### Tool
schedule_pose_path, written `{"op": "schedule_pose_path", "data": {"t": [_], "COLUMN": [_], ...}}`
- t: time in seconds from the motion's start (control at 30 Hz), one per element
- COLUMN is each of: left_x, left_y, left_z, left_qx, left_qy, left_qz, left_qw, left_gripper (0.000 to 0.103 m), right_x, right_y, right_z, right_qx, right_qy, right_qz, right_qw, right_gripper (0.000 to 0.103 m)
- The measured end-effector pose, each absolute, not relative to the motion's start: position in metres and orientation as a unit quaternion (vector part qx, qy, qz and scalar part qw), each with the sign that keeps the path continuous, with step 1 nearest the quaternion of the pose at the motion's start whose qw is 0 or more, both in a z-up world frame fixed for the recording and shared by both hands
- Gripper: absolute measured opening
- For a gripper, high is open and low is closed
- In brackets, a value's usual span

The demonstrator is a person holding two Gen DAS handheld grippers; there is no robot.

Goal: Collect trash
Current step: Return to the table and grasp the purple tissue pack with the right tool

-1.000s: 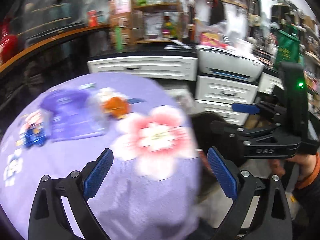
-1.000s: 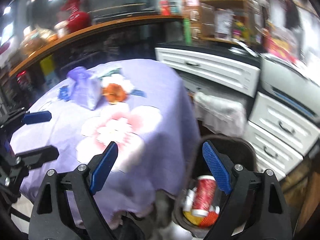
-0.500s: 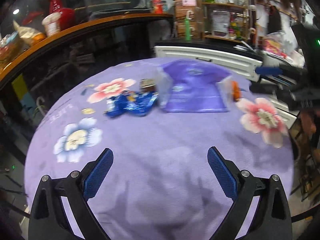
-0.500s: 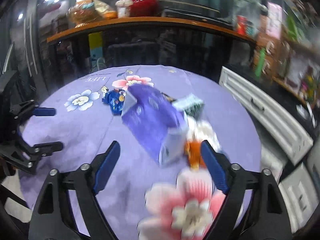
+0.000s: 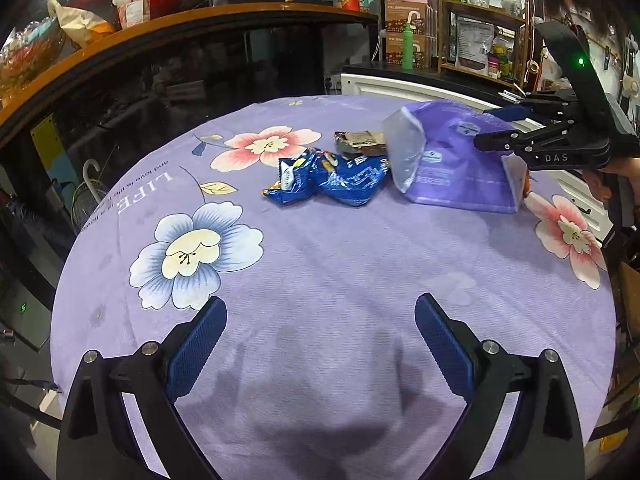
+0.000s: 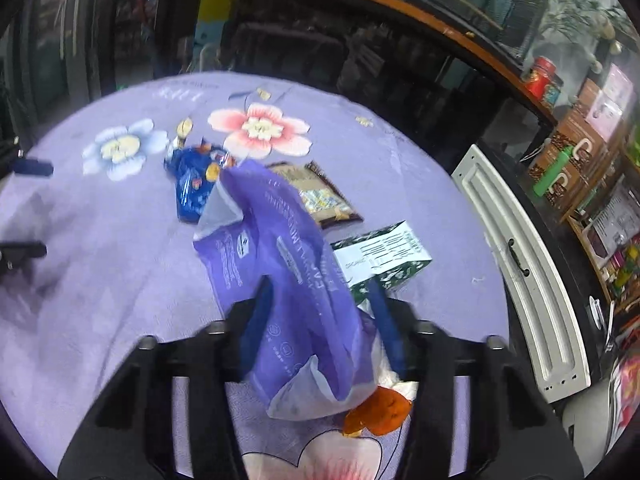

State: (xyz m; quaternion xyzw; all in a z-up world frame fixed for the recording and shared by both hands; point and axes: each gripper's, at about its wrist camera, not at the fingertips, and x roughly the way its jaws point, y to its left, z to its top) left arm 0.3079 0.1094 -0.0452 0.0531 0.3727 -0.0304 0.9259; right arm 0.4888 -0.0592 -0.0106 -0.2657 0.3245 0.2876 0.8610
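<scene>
Right wrist view: right gripper has its jaws straddling the purple bag on the purple tablecloth, whether pinched I cannot tell; left gripper hangs empty, jaws wide apart. Judged early: nothing lifted. Count on the table: one purple bag, one blue wrapper, one brown packet, one green-white carton, one orange scrap.

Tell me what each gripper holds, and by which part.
The right gripper straddles the purple bag at its near end; contact is unclear. The left gripper holds nothing.
</scene>
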Motion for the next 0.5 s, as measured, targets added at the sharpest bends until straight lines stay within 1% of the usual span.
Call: {"op": "schedule_pose_path", "data": {"t": [0.1,0.13,0.2,0.5], "left_x": [0.315,0.316,0.32,0.35], "left_y": [0.112,0.113,0.114,0.116], "left_z": [-0.048,-0.049,-0.049,-0.046], "left_qx": [0.051,0.05,0.048,0.033], "left_qy": [0.377,0.377,0.379,0.379], "left_qz": [-0.032,-0.032,-0.034,-0.032], "left_qw": [0.924,0.924,0.923,0.924], "left_gripper": [0.094,0.094,0.094,0.094], "right_x": [0.488,0.487,0.483,0.456], "right_y": [-0.058,-0.059,-0.062,-0.078], "right_z": [-0.016,-0.016,-0.014,0.011], "right_qx": [-0.274,-0.272,-0.261,-0.189], "right_qy": [0.324,0.323,0.32,0.296], "right_qz": [0.289,0.292,0.299,0.322], "right_qw": [0.858,0.858,0.86,0.879], "right_gripper": [0.017,0.016,0.011,0.01]}}
